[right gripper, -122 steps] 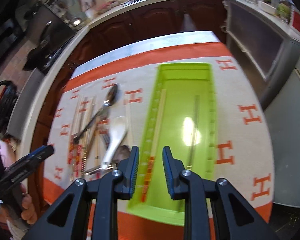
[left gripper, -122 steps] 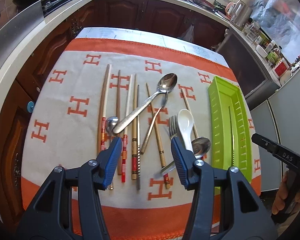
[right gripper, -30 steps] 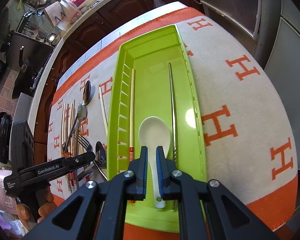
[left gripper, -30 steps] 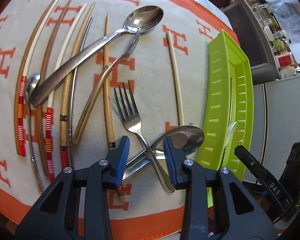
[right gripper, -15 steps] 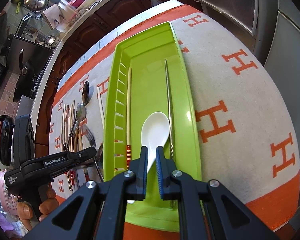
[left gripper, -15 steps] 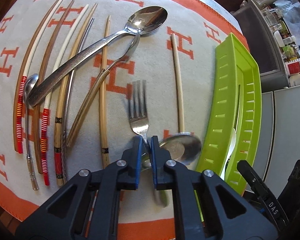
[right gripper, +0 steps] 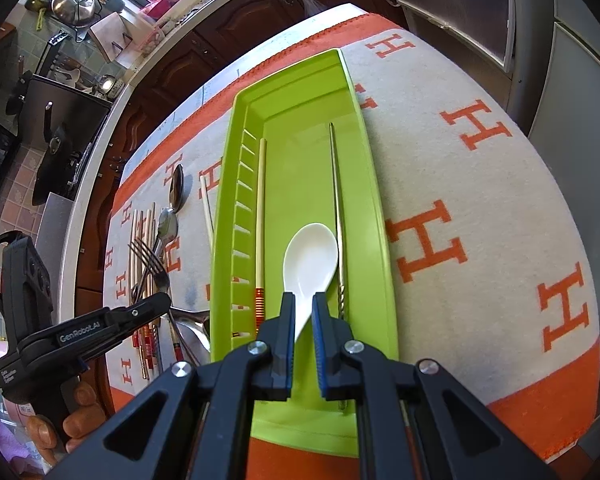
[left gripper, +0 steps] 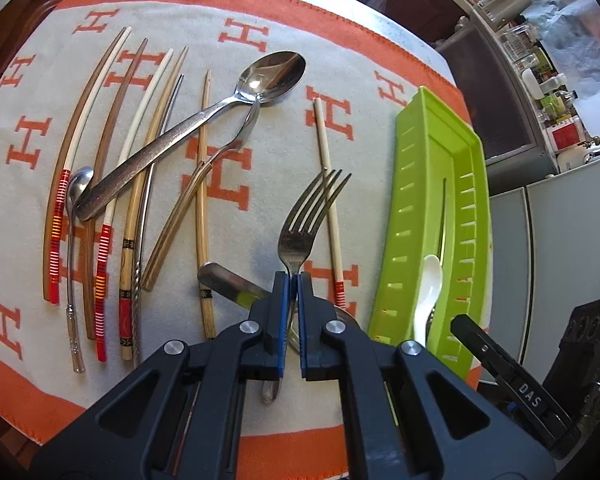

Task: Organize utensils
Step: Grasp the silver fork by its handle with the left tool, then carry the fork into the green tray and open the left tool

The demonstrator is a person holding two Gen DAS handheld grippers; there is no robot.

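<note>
Utensils lie scattered on a cream cloth point(left gripper: 260, 152) with orange H marks and an orange border that covers the tabletop. The left claw point(left gripper: 294, 280) has just been closing and now pinches the neck of a steel fork point(left gripper: 304, 224), its four tines pointing away and its handle running down between the blue pads. A large steel spoon point(left gripper: 204, 120) with a speckled handle lies slantwise over several long chopsticks point(left gripper: 100, 128), some pale, some brown, a few with red and yellow striped ends; a small spoon point(left gripper: 78, 188) lies at their left. One pale chopstick point(left gripper: 326, 176) with a red striped end lies just beside the fork. At the right stands a lime green slotted tray point(right gripper: 374, 184). The right claw point(right gripper: 302, 316) is over the tray, pressed on the handle of a white ceramic spoon point(right gripper: 310, 252), whose bowl points away, between a pale chopstick point(right gripper: 261, 208) and a metal one point(right gripper: 337, 200) that lie in the tray
</note>
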